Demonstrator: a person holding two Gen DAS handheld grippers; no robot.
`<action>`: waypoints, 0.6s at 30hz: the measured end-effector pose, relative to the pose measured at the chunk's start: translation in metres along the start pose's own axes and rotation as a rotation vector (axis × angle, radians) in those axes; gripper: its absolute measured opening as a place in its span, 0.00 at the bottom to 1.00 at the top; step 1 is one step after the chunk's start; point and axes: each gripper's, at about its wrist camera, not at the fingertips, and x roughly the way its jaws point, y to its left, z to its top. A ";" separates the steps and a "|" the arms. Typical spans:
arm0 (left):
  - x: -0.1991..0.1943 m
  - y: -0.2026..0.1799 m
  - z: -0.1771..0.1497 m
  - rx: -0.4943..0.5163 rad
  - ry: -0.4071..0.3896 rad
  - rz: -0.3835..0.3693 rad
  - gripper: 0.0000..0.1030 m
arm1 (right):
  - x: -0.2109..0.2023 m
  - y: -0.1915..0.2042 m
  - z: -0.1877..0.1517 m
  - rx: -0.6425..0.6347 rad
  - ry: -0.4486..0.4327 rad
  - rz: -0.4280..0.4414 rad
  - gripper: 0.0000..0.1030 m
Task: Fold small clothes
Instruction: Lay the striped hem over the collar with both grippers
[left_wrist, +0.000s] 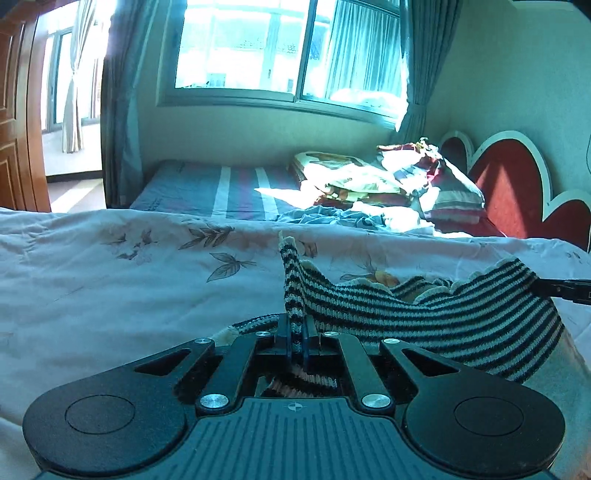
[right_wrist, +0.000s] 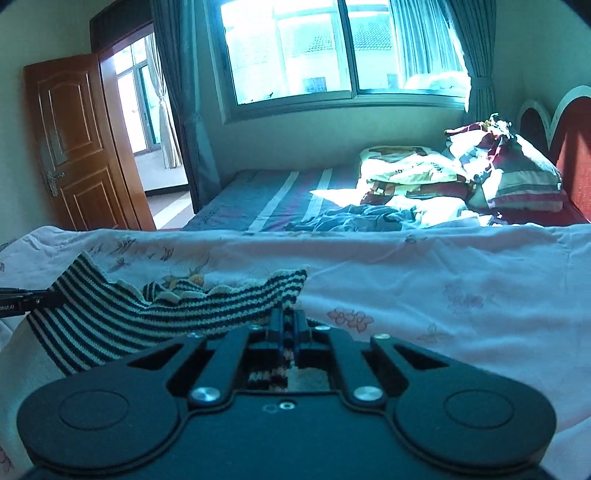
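Note:
A small black-and-white striped knit garment (left_wrist: 424, 317) hangs stretched between my two grippers, just above a white floral quilt (left_wrist: 110, 295). My left gripper (left_wrist: 295, 328) is shut on one end of it; a corner sticks up above the fingertips. My right gripper shows at the right edge of the left wrist view (left_wrist: 543, 286), holding the other end. In the right wrist view the right gripper (right_wrist: 288, 325) is shut on the garment (right_wrist: 129, 321), and the left gripper (right_wrist: 44, 297) shows at the left edge.
Behind the quilt (right_wrist: 443, 277) lies a bed with a striped blue sheet (left_wrist: 229, 188), a pile of bedding and pillows (left_wrist: 406, 177) and a red headboard (left_wrist: 517, 192). A window (left_wrist: 288, 48) is on the far wall. An open wooden door (right_wrist: 74, 147) stands at the left.

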 end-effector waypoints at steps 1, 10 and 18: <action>0.003 0.001 0.000 0.001 0.013 0.011 0.05 | 0.003 -0.001 0.000 -0.004 0.010 -0.023 0.05; 0.028 -0.004 -0.018 0.036 0.110 0.051 0.10 | 0.034 -0.013 -0.022 0.034 0.142 -0.063 0.19; 0.006 -0.054 0.012 0.071 -0.003 0.001 0.55 | 0.020 0.030 0.000 -0.074 0.065 0.055 0.27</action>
